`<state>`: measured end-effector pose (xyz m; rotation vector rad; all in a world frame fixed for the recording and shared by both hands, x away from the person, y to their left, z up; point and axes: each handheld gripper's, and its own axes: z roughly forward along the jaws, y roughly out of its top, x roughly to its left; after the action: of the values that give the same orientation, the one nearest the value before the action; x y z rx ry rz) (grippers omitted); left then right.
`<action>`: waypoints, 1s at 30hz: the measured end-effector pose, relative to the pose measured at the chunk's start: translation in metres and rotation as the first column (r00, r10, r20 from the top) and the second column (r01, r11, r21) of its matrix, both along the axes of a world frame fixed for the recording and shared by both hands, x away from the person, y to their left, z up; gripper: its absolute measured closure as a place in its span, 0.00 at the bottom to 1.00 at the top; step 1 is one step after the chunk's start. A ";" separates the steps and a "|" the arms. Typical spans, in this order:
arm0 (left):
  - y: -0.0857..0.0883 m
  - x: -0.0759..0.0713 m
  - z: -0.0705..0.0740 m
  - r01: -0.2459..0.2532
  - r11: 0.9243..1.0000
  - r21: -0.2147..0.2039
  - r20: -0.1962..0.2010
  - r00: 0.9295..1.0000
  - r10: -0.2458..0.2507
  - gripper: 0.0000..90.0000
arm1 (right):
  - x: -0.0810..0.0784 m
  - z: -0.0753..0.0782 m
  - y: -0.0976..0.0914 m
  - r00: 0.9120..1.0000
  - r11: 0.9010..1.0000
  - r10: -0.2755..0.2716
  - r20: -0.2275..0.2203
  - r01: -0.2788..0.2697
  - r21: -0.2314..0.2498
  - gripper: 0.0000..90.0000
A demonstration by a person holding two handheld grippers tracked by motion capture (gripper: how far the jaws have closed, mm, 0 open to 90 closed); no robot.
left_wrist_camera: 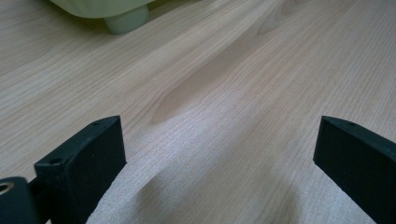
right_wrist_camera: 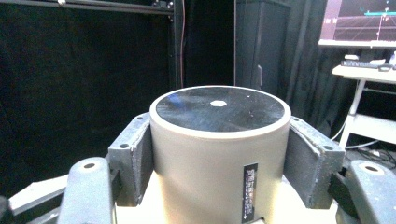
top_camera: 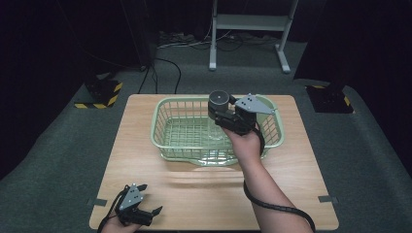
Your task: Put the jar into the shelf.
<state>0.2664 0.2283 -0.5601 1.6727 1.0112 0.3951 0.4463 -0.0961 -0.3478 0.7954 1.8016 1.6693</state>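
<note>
Right claw (top_camera: 219, 108) clamps my grey dark-topped cylinder (top_camera: 218, 101) above the pale green plastic basket (top_camera: 167, 130), probably for dropping; left claw (top_camera: 148, 199) rests wide open, empty, on the wooden desk (top_camera: 204, 194).

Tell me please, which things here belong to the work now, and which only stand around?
In use:
- grey cylinder, clamped in the right hand-held gripper
- green basket beneath it
- wooden table

Standing by:
- left hand-held gripper, open over bare wood
- white stand
- monitor
</note>
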 end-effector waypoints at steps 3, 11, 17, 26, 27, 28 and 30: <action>0.000 0.000 0.000 0.000 1.000 -0.002 0.001 1.000 0.000 0.03 | 0.004 -0.005 0.000 1.000 1.000 -0.005 -0.017 0.005 -0.008 0.37; 0.000 0.000 0.000 -0.001 1.000 -0.001 0.003 1.000 0.001 0.03 | 0.011 -0.015 0.003 0.998 0.999 -0.014 -0.057 0.012 -0.032 0.37; 0.000 0.000 0.000 0.001 1.000 0.002 0.001 1.000 -0.001 0.03 | 0.014 -0.018 0.005 0.996 0.999 -0.016 -0.085 0.012 -0.048 0.37; 0.000 0.000 0.000 0.001 1.000 -0.006 -0.001 1.000 -0.001 0.03 | 0.021 -0.028 0.008 0.989 0.996 -0.013 -0.149 0.000 -0.084 0.37; 0.000 0.000 0.000 0.001 1.000 -0.007 -0.001 1.000 -0.001 0.03 | 0.022 -0.029 0.009 0.988 0.996 -0.014 -0.153 0.000 -0.091 0.37; 0.000 0.000 0.000 0.001 1.000 -0.005 -0.001 1.000 -0.001 0.03 | 0.022 -0.029 0.009 0.988 0.995 -0.016 -0.155 0.001 -0.096 0.37; 0.000 0.000 0.000 -0.001 1.000 -0.004 0.000 1.000 0.001 0.03 | 0.023 -0.030 0.010 0.987 0.994 -0.015 -0.162 -0.002 -0.105 0.37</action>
<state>0.2664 0.2284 -0.5600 1.6685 1.0122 0.3932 0.4691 -0.0858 -0.3781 0.9124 1.9768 1.5298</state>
